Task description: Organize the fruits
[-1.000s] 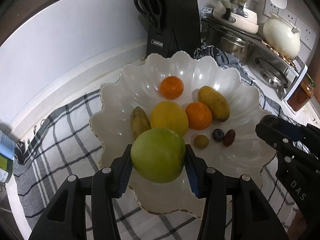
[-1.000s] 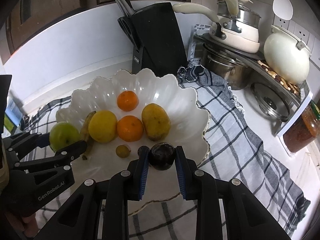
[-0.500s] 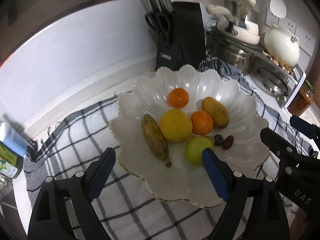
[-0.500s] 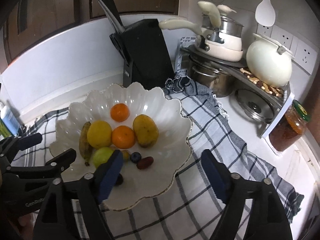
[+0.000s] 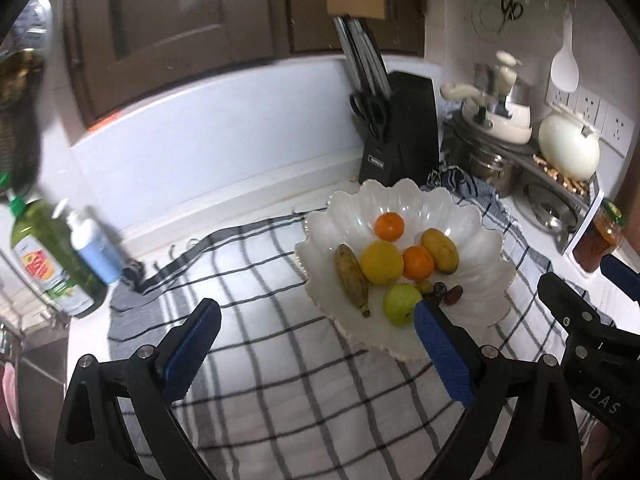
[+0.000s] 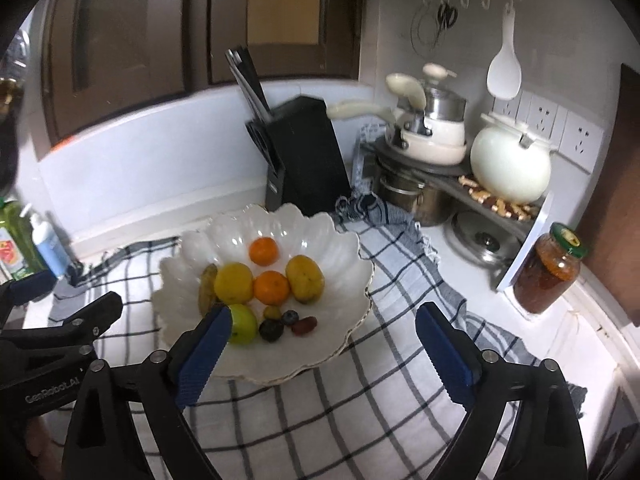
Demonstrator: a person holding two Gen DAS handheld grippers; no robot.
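From the left wrist, the left gripper (image 5: 316, 330) has just been opening its jaws, which now stand wide with nothing between them, above the checked cloth (image 5: 260, 360). The fruits lie together in the white scalloped bowl (image 5: 476, 312): a green apple (image 5: 400, 304) near the front rim, a banana (image 5: 352, 278), a yellow citrus (image 5: 382, 262), two oranges and a mango. The likely trouble here is the apple: it sits close to the low front edge, so a knock from a passing finger could roll it out onto the cloth. From the right wrist, the right gripper (image 6: 322, 338) has likewise just been opening, and its jaws are wide and empty; its left finger overlaps the apple in this view, though I cannot tell whether they touch. A dark plum (image 6: 272, 330) lies beside a blueberry and a date, small things that a careless sweep could scatter. The bench is crowded: a knife block (image 6: 304, 168) stands just behind the bowl, pots and a white kettle (image 6: 510, 168) fill the corner rack, and a jar (image 6: 548, 268) stands near the edge, easily clipped by the right arm.
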